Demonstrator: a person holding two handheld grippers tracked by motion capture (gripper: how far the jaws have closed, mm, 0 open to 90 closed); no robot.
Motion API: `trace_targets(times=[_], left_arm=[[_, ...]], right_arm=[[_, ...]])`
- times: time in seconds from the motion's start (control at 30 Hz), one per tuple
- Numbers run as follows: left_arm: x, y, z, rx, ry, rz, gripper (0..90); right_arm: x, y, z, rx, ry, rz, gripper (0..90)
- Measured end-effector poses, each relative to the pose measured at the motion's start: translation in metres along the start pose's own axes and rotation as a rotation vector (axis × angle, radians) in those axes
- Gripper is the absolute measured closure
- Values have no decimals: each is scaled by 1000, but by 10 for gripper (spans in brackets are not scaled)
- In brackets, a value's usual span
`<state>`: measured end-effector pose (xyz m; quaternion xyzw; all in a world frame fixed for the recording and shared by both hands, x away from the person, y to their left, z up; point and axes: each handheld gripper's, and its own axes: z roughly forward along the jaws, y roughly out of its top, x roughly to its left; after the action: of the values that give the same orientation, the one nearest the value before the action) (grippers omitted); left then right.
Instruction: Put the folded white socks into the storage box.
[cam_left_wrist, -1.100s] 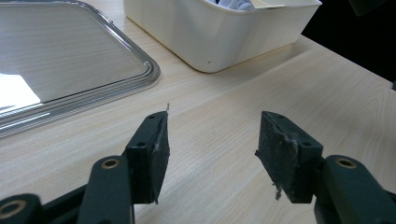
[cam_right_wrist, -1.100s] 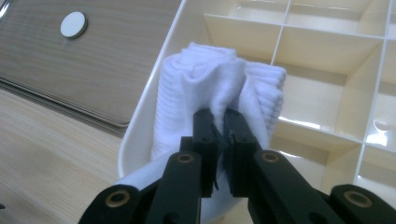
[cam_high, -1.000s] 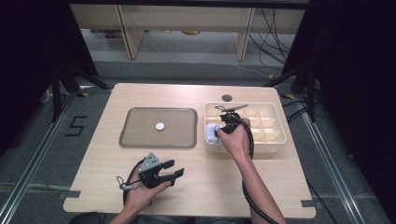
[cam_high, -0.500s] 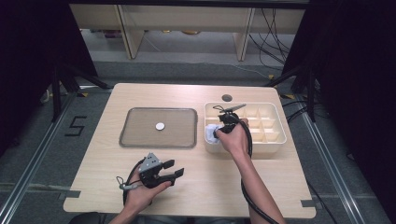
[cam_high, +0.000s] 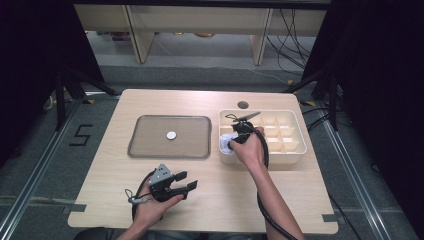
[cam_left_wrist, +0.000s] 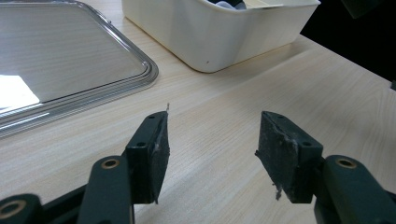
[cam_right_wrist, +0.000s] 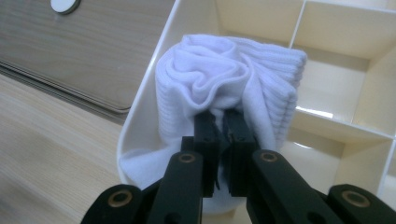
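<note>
A white ribbed sock (cam_right_wrist: 229, 84), bunched into a soft crumpled roll, sits at the near left corner compartment of the cream divided box (cam_right_wrist: 327, 56), its folds spilling over the compartment's rim. The right tongs (cam_right_wrist: 223, 126) are pressed nearly together, pinching a fold of the sock's fabric between their black pads. In the high view the box (cam_high: 290, 150) stands on the right of the wooden tabletop (cam_high: 210, 210), beside a clear tray (cam_high: 150, 150) holding a small white disc (cam_high: 171, 135). The left tongs (cam_left_wrist: 212, 149) hover spread and empty above the tabletop's near part.
</note>
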<state>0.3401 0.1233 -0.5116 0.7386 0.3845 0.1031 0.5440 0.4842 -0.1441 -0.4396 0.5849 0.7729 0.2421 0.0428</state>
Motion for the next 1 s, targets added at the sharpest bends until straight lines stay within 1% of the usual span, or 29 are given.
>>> trace_targets(times=[0.03,0.07,0.1,0.13,0.17,0.2,0.23,0.27,0.3,0.33,0.37,0.4,0.43,0.47,0.5,0.53,0.57,0.67,0.7,0.73,0.77,0.83,0.93,0.97,1.0], left_arm=[[0,0,0,4,3,5,426],[0,0,0,4,3,5,426],[0,0,0,4,3,5,426],[0,0,0,4,3,5,426],[0,0,0,4,3,5,426],[0,0,0,5,3,6,426],[0,0,0,5,3,5,426],[0,0,0,4,2,1,426],[-1,0,-1,9,10,2,426],[-1,0,0,7,9,1,426],[-1,0,0,9,9,2,426],[-1,0,0,10,9,2,426],[-1,0,0,10,8,1,426],[-1,0,0,10,8,2,426],[-1,0,0,10,8,1,426],[-1,0,0,9,8,1,426],[-1,0,0,4,1,2,426],[0,0,0,2,2,2,426],[0,0,0,5,4,3,426],[0,0,0,5,4,2,426],[-1,0,0,11,11,2,426],[-1,-1,0,11,8,-7,426],[-2,-1,0,11,9,-8,426],[-2,-1,0,10,10,-9,426],[-1,-1,0,7,4,2,426]], right_arm=[[2,0,0,10,-8,24,859],[1,0,1,17,-14,16,860],[1,0,1,9,-1,-6,860],[2,1,1,23,15,5,860],[2,1,1,25,2,0,860],[2,1,1,27,8,-2,860],[1,2,3,13,-1,-26,860],[1,2,3,13,-1,-26,860],[2,2,2,39,-4,-2,860],[1,2,4,20,-4,-34,860],[4,2,3,55,-16,6,861],[4,2,3,55,-16,6,861],[3,2,4,50,-15,-15,861],[4,2,5,52,-16,-14,862],[6,2,5,65,-19,11,862],[5,2,6,68,-33,-4,862],[5,2,7,66,-29,-16,862],[7,2,7,79,-23,0,863],[6,2,8,79,-27,-12,863],[8,2,8,86,-27,1,863],[8,2,8,86,-26,-2,863],[7,3,9,93,-28,-5,864],[7,4,10,103,-23,-23,865],[5,4,12,90,-22,-50,864],[8,4,12,110,-29,-7,865]])
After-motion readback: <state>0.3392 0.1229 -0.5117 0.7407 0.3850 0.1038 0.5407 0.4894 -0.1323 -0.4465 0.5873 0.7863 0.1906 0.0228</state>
